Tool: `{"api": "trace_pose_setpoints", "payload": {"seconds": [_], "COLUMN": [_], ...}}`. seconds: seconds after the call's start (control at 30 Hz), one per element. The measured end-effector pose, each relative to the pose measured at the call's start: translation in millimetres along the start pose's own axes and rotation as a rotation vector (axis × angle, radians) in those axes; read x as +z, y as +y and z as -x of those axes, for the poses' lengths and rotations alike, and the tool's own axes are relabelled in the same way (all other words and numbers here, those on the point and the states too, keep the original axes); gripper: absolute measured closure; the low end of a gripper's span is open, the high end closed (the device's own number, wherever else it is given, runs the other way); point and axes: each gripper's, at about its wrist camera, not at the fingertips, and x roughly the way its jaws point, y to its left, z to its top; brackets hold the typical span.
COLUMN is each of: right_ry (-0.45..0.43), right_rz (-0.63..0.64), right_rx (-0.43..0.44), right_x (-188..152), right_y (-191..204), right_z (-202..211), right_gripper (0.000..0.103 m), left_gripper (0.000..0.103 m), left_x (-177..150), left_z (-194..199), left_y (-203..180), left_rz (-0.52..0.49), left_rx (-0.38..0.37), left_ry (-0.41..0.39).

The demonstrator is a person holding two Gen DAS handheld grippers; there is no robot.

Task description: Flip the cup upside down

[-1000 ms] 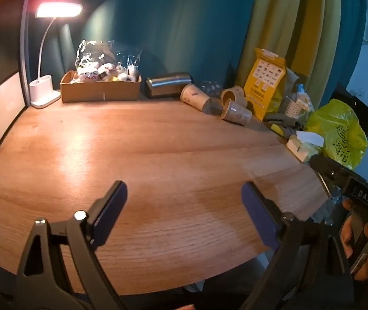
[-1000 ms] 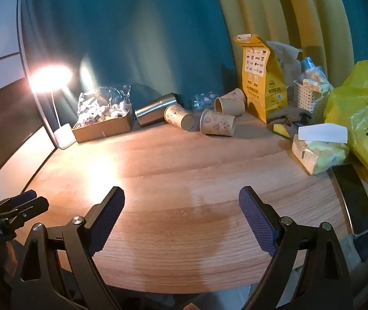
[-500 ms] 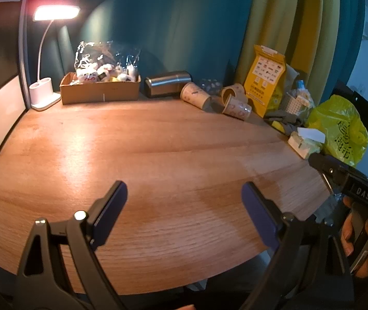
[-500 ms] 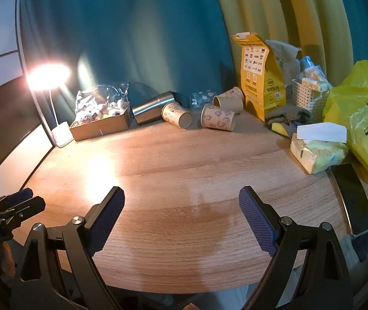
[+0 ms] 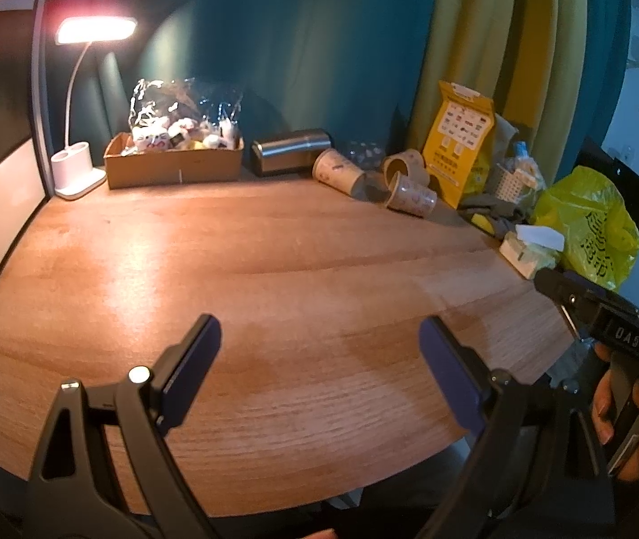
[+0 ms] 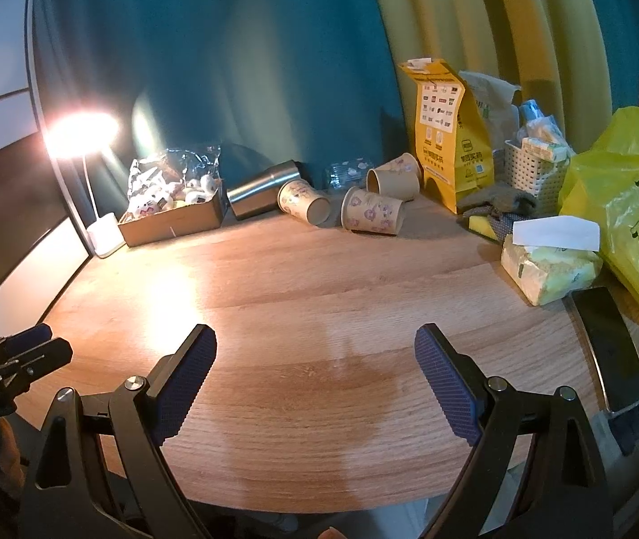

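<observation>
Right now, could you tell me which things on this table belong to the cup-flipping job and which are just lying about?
For the job:
- paper cups, three, lying on their sides
- left gripper and right gripper, both open

Lying about:
- steel tumbler
- cardboard box
- desk lamp
- yellow bag
- tissue pack

Far ahead of my right gripper [image 6: 315, 373], three cups [image 6: 372, 218] lie on the table [image 6: 319, 305]; box [image 6: 171, 220] to their left, tissue pack [image 6: 548, 269] right.
</observation>
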Motion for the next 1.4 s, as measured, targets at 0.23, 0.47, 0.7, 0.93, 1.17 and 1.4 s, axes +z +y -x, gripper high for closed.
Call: {"api": "trace_pose_setpoints", "payload": {"seconds": [0.23, 0.47, 0.7, 0.93, 1.17, 1.4], "right_ry": [0.001, 0.004, 0.001, 0.004, 0.006, 0.009], "right_rz": [0.001, 0.0, 0.002, 0.004, 0.004, 0.002], "right_rx": [-0.001, -0.003, -0.003, -0.001, 0.0, -0.003], "right_x": [0.6, 3.3, 2.7, 3.5, 3.5, 3.7], "right_y": [-0.6, -3.2, -4.0, -5.1, -5.5, -9.0], "right_z": [-1.1, -3.7, -3.6, -5.5, -6.8, -9.6], "right_gripper": [0.011, 0.011, 0.011, 0.011, 0.011, 0.011], "left_gripper": [0.012, 0.012, 0.012, 0.012, 0.012, 0.012], "left_x": [1.8, 4.8, 6.8, 7.1, 7.7, 8.5], "left_z": [2.6, 1.4, 1.1, 2.8, 1.5, -1.1], "left_y": [-0.3, -5.2, -4.0, -4.1, -3.0, -3.2], "left_rz": [-0.009, -0.02, -0.023, -0.037, -0.034, -0.036], "left_rx": [-0.025, -0.017, -0.004, 0.007, 0.012, 0.018], "left_ry": [-0.01, -0.008, -0.018, -0.029, -0.028, -0.022]}}
